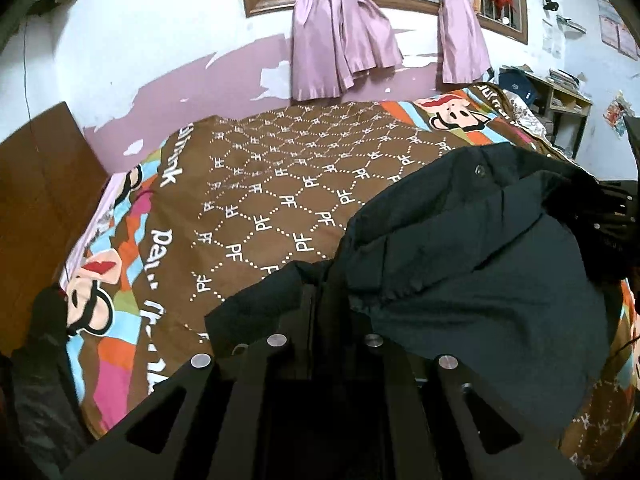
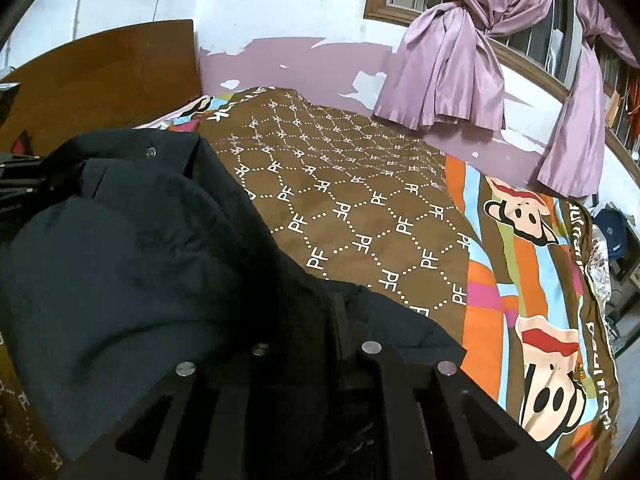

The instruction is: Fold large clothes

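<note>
While a dark padded jacket (image 1: 480, 264) is spread over the brown patterned bedspread (image 1: 280, 184), one edge of it is pinched at each side by a gripper. In the left wrist view the left gripper (image 1: 316, 300) is seen with its two black fingers drawn almost together, and a fold of the jacket's dark fabric is clamped between them. In the right wrist view the right gripper (image 2: 336, 312) is likewise nearly closed, and the jacket's hem is caught between its fingers; whether the pads are fully pressed there cannot be told, since fabric and fingers are equally dark.

Relative to the bedspread, the jacket (image 2: 132, 248) is laid across the near part, with its bulk bunched between the two grippers and a metal snap button (image 1: 479, 169) shown on its far upper fold. The far half of the bedspread, marked with dotted diamonds and letters, is left uncovered. Cartoon monkey faces are printed along the bedspread's striped borders. Beyond the bedspread's far edge, pink curtains (image 1: 340, 40) are hung knotted from a barred window, and a wooden headboard (image 2: 100, 80) is set at one end of it.
</note>
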Demonstrator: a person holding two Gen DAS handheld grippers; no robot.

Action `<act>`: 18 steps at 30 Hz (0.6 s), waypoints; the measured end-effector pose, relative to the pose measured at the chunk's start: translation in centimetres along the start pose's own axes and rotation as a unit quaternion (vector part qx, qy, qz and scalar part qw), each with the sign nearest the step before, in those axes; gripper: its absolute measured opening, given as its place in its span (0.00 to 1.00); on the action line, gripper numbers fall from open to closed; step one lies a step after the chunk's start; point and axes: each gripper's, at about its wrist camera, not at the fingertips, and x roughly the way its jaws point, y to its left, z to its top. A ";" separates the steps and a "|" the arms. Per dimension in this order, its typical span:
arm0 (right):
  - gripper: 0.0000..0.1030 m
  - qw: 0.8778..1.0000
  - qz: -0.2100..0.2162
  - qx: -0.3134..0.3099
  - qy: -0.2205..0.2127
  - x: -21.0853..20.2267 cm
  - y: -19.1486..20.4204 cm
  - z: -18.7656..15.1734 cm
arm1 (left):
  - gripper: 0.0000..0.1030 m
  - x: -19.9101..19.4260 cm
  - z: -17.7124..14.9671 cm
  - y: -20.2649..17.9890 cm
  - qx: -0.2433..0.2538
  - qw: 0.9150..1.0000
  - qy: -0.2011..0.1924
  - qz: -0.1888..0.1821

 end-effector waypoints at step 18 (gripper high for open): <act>0.63 0.997 -0.009 0.057 -0.048 -1.3 -2.3 -0.4 | 0.46 1.2 0.2 1.5 -0.054 0.998 -0.022 -0.005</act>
